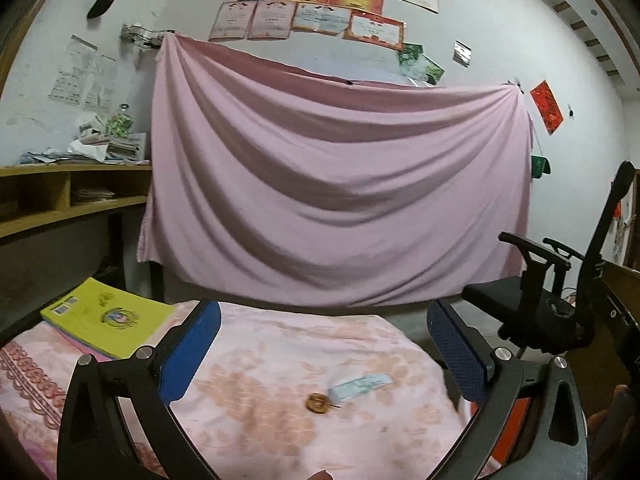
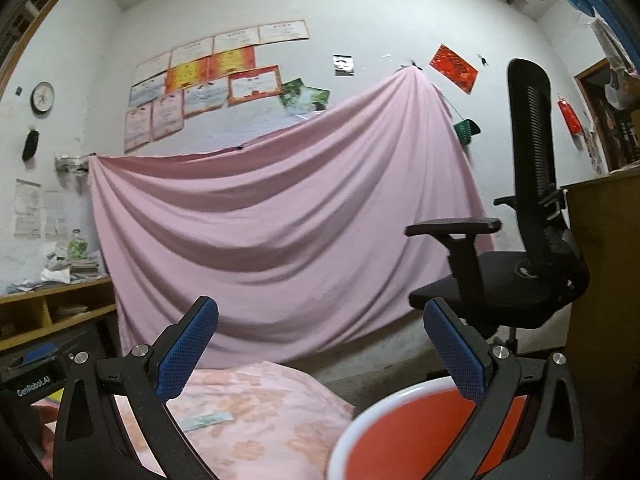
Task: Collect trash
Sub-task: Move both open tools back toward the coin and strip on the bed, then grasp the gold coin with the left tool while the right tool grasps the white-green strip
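A: Left gripper point(image 1: 324, 346) hung over the bench point(image 1: 260, 360), jaws wide apart, holding nothing. Wrapper point(image 1: 359, 386) and nut point(image 1: 318, 403) lay touching below.

B: Right gripper point(image 2: 322, 346) gaped empty too, above the bin point(image 2: 400, 432).

The room is dim and evenly lit, with a cool, flat cast. Soft shadows sit in the folds of the pink sheet point(image 1: 332, 184) on the wall. Both fisheye views bend straight lines hard at the edges and darken in the corners. Fine detail looks soft and slightly smeared throughout.
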Demonstrator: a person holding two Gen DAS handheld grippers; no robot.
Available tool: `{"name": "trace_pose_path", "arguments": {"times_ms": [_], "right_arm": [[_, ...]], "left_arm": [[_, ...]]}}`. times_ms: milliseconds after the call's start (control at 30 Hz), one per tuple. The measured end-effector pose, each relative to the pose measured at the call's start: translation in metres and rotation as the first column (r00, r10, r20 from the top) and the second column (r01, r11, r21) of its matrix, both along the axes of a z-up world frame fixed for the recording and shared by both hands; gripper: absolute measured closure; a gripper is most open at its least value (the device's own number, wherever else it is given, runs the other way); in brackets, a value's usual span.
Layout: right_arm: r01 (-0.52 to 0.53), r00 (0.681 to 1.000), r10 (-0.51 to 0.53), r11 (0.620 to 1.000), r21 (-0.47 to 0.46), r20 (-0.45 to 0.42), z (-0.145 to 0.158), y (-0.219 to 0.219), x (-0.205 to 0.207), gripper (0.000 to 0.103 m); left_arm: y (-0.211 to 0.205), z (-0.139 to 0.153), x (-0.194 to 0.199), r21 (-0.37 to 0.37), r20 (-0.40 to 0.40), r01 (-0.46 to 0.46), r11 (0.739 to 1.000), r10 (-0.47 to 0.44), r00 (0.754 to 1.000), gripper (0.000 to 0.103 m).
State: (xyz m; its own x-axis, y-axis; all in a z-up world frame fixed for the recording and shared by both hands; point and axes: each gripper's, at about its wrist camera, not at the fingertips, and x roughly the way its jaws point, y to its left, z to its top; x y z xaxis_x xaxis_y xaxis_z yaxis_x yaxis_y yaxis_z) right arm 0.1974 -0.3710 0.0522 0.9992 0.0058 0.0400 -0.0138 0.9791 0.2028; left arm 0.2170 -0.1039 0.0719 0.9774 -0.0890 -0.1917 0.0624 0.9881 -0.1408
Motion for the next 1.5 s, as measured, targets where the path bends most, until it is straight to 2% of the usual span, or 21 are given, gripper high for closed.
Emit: {"name": "trace_pose_path", "arguments": {"times_ms": [233,400,567,733,933,1067,1233,1300,1400,1500], "right_arm": [[-0.040,0.999,0.040,0.999,0.008,0.034,0.005,0.029,0.001,0.000],[-0.050,0.998,0.051,0.998,-0.036,0.043,0.005,0.056,0.005,0.000],[-0.070,0.997,0.072,0.994,-0.085,0.029,0.001,0.077,0.012,0.000],[-0.083,0.996,0.079,0.991,-0.103,-0.041,-0.007,0.091,0.028,0.000],[-0.095,0.982,0.070,0.986,-0.140,-0.173,-0.023,0.096,0.050,0.000],[-0.106,0.960,0.070,0.987,-0.119,-0.271,-0.034,0.091,0.065,0.000],[-0.151,0.921,0.110,0.985,-0.080,-0.374,-0.045,0.088,0.082,0.001],[-0.175,0.903,0.133,0.982,-0.067,-0.409,-0.049,0.088,0.087,0.003],[-0.198,0.877,0.148,0.978,-0.063,-0.458,-0.054,0.091,0.097,0.017],[-0.235,0.837,0.176,0.971,-0.049,-0.519,-0.062,0.095,0.109,0.019]], "left_arm": [[0.025,0.002,-0.007,0.012,0.034,-0.053,0.999,0.052,0.998,0.002],[0.049,-0.003,-0.006,0.010,0.034,-0.048,0.999,0.047,0.998,0.002],[0.062,-0.012,-0.004,0.043,0.038,-0.046,0.998,0.044,0.998,0.002],[0.065,-0.030,0.011,0.059,-0.019,-0.021,0.998,0.023,1.000,0.002],[0.060,-0.050,0.039,0.078,-0.165,0.033,0.996,-0.020,0.986,0.002],[0.056,-0.059,0.057,0.060,-0.248,0.065,0.996,-0.049,0.968,0.002],[0.046,-0.070,0.076,0.024,-0.349,0.150,0.988,-0.133,0.928,0.003],[0.039,-0.075,0.081,0.016,-0.378,0.204,0.979,-0.183,0.907,0.008],[0.033,-0.082,0.089,-0.004,-0.423,0.253,0.968,-0.231,0.876,0.021],[0.027,-0.087,0.097,-0.021,-0.461,0.283,0.959,-0.260,0.848,0.033]]}}
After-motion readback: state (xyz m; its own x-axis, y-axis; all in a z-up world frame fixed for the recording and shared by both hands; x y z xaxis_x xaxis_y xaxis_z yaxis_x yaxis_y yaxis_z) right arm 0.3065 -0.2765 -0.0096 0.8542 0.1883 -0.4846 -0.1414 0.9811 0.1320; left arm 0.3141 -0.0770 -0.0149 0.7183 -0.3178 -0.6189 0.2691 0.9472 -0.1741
